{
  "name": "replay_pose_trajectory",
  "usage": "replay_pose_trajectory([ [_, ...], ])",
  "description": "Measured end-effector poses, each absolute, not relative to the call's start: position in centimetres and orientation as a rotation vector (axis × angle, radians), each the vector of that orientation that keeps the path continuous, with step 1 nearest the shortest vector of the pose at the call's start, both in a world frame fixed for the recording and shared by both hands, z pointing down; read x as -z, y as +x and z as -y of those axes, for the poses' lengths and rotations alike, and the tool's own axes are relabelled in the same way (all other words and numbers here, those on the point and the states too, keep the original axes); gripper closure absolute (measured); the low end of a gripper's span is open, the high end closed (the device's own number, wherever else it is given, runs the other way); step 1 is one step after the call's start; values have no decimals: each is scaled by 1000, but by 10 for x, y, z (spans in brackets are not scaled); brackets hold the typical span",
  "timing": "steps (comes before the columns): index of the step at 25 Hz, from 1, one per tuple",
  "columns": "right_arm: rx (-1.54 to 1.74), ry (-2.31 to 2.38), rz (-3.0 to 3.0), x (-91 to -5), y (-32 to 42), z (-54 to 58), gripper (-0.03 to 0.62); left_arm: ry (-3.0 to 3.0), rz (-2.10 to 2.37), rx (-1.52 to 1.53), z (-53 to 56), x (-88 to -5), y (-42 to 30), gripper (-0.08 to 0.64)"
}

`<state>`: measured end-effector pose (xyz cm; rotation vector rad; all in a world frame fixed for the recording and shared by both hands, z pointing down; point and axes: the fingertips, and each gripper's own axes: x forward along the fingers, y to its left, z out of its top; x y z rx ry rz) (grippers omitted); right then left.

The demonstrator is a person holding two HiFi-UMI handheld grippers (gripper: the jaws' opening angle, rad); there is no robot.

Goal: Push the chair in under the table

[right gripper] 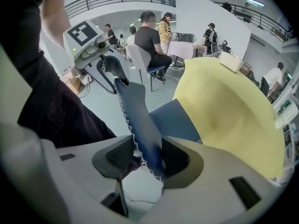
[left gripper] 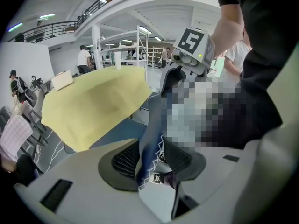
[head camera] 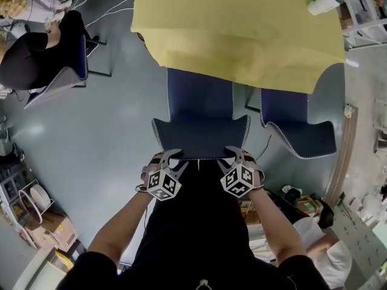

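Navy fabric edged with white zigzag stitching covers the chair (head camera: 202, 110), which stands at centre frame with the front of its seat beneath the yellow-draped bench (head camera: 242, 29). The left gripper (head camera: 171, 156) and right gripper (head camera: 234, 153) each have their jaws clamped on the top edge of its back, one near each corner. A second chair (head camera: 296, 128) stands just beside it at right, and a white cup (head camera: 323, 0) sits on the bench at upper right.

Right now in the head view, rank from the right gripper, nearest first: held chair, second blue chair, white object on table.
1. Held chair, gripped by the right gripper.
2. Second blue chair, to its right.
3. White object, far table corner.
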<state>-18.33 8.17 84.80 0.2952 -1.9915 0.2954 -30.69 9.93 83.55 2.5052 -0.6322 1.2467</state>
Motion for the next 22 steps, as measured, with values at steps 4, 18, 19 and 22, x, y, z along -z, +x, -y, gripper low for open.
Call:
replay_pose_trajectory([
  [4,-227,280,1999,-847,-186,-83,429,2532,634,-1268,-100,-834,-306,413],
  [18,-198,296,1996,-845,-190,-72,442,2565,613,-1343,-89,-833,-307,439],
  [19,-197,302,1995,-845,-190,-69,442,2563,619,-1344,-87,-833,-307,439],
  [22,-192,312,1996,-846,-192,-58,442,2561,643,-1341,-75,-834,-310,439],
])
